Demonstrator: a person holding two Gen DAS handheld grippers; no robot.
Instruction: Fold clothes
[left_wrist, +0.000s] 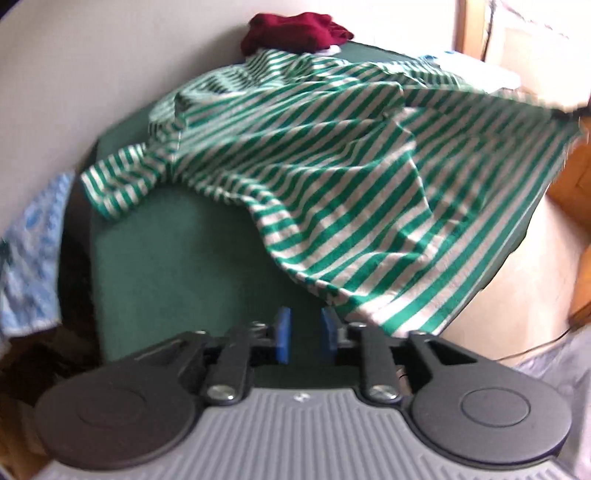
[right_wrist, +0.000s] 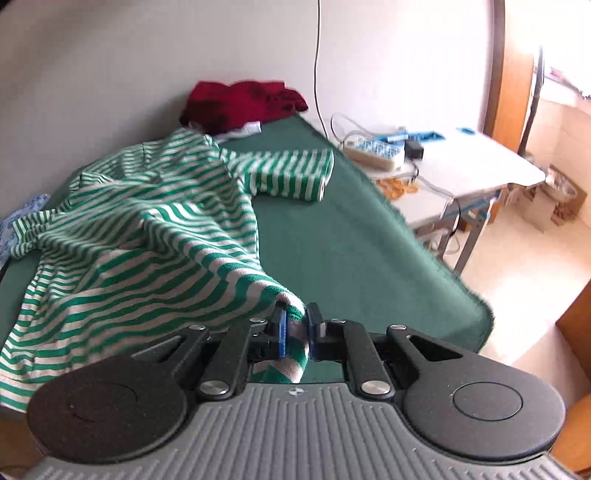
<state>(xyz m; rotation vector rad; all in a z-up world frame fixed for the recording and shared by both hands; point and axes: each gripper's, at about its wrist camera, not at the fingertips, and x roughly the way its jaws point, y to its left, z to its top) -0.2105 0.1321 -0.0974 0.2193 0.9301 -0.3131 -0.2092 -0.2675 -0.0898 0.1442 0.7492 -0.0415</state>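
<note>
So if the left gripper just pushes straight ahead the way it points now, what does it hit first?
Probably the hanging hem of the striped shirt, just beyond the left gripper, with the green cover behind it. Blur leaves depth uncertain.

shirt (right_wrist: 140, 236): green-white stripes | cloth (right_wrist: 332, 240): dark green (plain) | garment (right_wrist: 243, 101): maroon

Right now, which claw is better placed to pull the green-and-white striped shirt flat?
Right. The right claw already grips the green-and-white striped shirt at its hem, while the left claw is open, with the hem only beside it.
</note>
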